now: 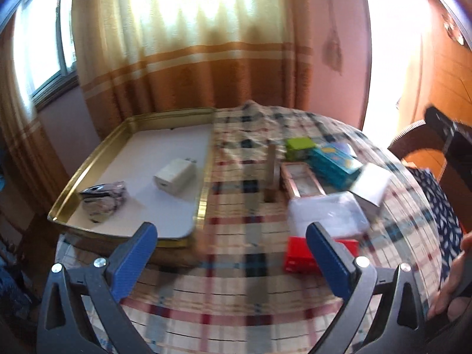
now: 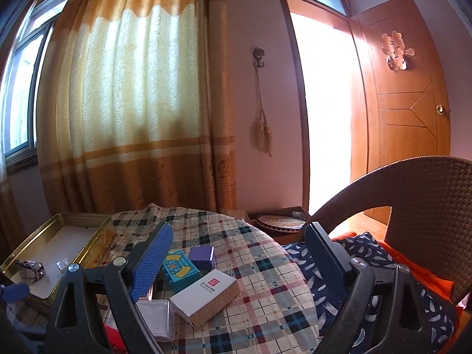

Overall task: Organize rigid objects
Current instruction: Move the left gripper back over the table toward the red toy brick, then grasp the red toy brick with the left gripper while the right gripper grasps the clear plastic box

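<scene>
Left gripper [image 1: 233,250]: jaws wide, empty.
Right gripper [image 2: 236,253]: wide, empty.
Red box [image 1: 298,258]: nearest, probably light and stiff; pinch long sides.
Clear case [image 1: 327,214]: likely slippery.
Tin [image 1: 203,203]: left, holds charger [image 1: 175,174].

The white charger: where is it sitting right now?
In the left wrist view the white charger lies inside the gold tray, left of the checked cloth, with the crumpled foil wrapper nearest on its left.
</scene>
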`<action>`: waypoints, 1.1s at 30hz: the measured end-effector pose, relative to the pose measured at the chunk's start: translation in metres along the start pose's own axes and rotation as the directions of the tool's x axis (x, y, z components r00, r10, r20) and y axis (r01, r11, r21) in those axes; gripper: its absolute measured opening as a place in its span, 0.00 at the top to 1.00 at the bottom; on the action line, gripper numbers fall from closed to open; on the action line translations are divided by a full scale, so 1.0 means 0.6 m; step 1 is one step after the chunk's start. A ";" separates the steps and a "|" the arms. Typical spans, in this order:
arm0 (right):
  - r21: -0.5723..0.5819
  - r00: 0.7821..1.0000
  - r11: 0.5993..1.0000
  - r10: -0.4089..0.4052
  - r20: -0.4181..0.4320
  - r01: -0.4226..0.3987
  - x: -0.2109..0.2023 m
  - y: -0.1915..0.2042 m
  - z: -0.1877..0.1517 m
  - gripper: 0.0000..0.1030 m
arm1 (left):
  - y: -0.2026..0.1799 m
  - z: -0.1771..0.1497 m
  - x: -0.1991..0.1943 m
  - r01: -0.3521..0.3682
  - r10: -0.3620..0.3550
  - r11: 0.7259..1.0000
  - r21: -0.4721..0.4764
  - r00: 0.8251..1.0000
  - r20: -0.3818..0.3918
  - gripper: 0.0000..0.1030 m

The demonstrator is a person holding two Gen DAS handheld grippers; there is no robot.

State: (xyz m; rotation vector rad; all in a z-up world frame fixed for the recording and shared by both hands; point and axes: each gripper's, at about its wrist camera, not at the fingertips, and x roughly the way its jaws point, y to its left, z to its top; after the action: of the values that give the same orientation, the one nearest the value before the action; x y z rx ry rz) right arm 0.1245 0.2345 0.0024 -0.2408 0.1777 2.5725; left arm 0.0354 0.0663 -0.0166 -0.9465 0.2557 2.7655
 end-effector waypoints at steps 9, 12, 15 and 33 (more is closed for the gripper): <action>-0.023 1.000 1.000 0.002 -0.031 -0.003 0.010 0.005 0.000 0.10 | -0.054 -0.023 0.008 0.091 -0.084 0.993 0.076 0.993 -0.088 0.01; -0.036 0.999 0.999 -0.006 -0.035 0.004 0.011 0.009 0.000 0.10 | -0.060 -0.022 0.000 0.102 -0.096 0.990 0.098 0.993 -0.067 0.01; -0.045 0.999 0.999 -0.005 -0.044 0.003 0.014 0.012 0.000 0.10 | -0.064 -0.011 0.004 0.137 -0.129 0.986 0.095 0.988 -0.081 0.01; -0.049 0.991 0.999 -0.004 -0.130 -0.003 0.041 0.011 -0.005 0.10 | -0.067 0.010 0.040 0.194 -0.183 0.979 0.069 0.973 -0.143 0.01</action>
State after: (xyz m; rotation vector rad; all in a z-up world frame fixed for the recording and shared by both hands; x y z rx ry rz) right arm 0.1009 0.2407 -0.0051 -0.4274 0.1626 2.5638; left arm 0.0234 0.1099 -0.0308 -1.0807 0.2828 2.5030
